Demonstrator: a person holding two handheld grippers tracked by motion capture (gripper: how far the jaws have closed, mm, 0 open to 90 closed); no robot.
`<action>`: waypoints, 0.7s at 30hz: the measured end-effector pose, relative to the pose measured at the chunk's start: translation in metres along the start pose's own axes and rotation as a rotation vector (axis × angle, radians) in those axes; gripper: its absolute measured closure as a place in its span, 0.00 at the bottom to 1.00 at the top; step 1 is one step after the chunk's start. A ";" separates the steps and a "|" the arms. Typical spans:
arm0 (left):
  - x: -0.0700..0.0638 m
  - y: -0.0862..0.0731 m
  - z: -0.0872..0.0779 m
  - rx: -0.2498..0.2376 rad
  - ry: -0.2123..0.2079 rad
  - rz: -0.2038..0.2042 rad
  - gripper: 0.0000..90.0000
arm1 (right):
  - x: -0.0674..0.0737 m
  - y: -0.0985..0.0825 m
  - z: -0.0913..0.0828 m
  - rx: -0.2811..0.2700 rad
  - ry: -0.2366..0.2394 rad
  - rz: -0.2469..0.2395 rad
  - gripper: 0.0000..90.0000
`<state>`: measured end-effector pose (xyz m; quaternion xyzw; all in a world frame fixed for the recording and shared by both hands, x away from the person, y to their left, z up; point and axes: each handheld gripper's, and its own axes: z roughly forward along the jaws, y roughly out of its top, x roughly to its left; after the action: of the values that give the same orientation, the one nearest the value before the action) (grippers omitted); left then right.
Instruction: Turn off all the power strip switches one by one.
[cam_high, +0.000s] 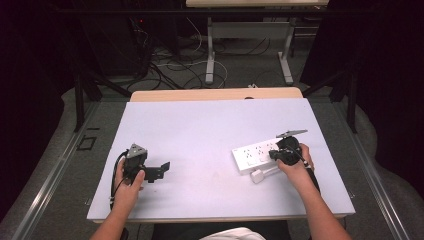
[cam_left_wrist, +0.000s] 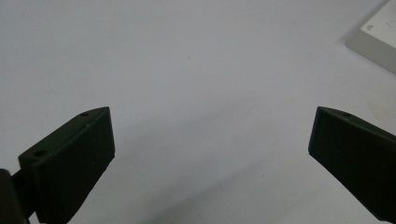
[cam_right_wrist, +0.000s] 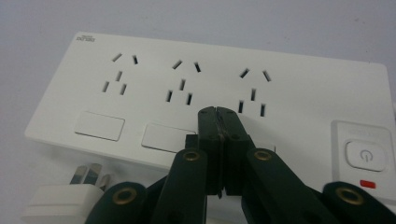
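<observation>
We see a flat white plastic power strip (cam_right_wrist: 224, 93) with three socket groups, rectangular switches and a round power button lying near the right edge of the matte pale bench (cam_high: 210, 130), a white plug (cam_right_wrist: 60, 200) beside it. The right gripper (cam_right_wrist: 218, 114) has its jaws pressed together over the strip. The left gripper (cam_high: 161, 170) sits near the bench's front-left corner with jaws wide apart and empty.

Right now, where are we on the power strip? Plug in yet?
Not yet. Done: nothing visibly; all sockets on the power strip are empty and the white plug lies loose on the table beside it. In hand: right gripper, jaws shut, tips over the strip's switch row, gripping nothing. Left gripper open, idle over bare table. Left, presumably: grasp and insert plug.
</observation>
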<state>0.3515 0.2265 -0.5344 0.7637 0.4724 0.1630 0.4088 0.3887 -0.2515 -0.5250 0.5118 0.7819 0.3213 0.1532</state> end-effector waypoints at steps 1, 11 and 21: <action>0.000 0.000 0.000 -0.002 0.000 -0.001 0.00 | 0.000 0.001 0.000 -0.005 0.004 -0.010 1.00; 0.000 0.000 0.000 -0.006 0.002 -0.002 0.00 | 0.016 0.005 -0.003 -0.022 0.029 -0.042 1.00; 0.000 0.000 0.000 0.002 -0.001 0.000 0.00 | 0.022 0.005 0.003 -0.021 0.060 -0.070 1.00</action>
<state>0.3516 0.2267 -0.5342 0.7644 0.4721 0.1619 0.4082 0.3841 -0.2296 -0.5217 0.4728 0.8000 0.3392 0.1461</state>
